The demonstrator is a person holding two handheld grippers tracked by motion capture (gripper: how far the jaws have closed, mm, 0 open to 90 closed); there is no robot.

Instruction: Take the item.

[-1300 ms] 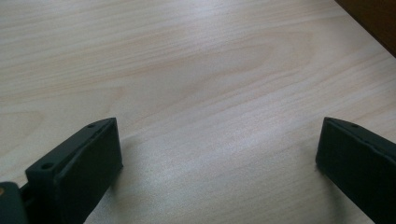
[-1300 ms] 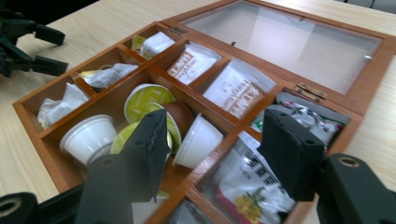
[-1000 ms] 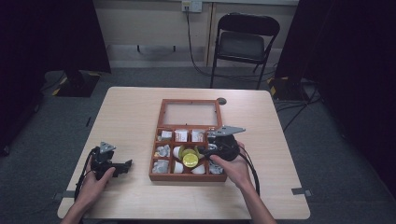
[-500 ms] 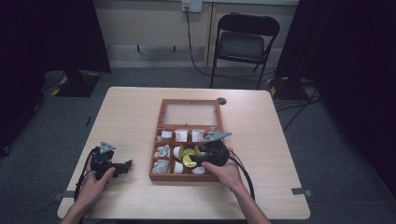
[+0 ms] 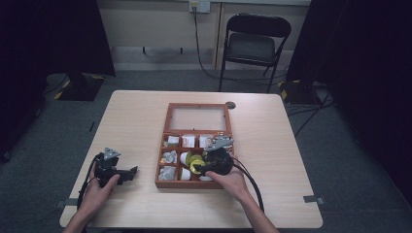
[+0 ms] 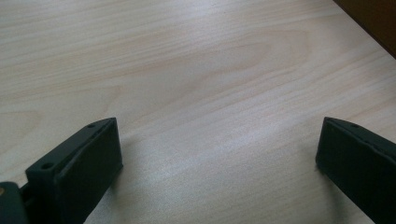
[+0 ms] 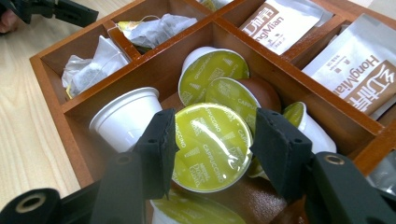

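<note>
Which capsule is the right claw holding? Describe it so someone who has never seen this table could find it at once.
Start at the wooden box in the middle of the table and find its compartment of coffee capsules. The one you want is the capsule with the yellow-green foil lid printed CAPPUCCINO, between the jaws of the right claw. Unlike its neighbours, it sits on top of the pile with its lid fully showing.

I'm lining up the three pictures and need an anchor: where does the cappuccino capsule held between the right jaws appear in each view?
High view: the cappuccino capsule is a yellow-green spot in the wooden box, at the tip of the right hand-held gripper.
Right gripper view: low centre, foil lid facing the camera between the jaws.
Left gripper view: bare table, no capsule.
Shared landmark: the wooden box.
</note>
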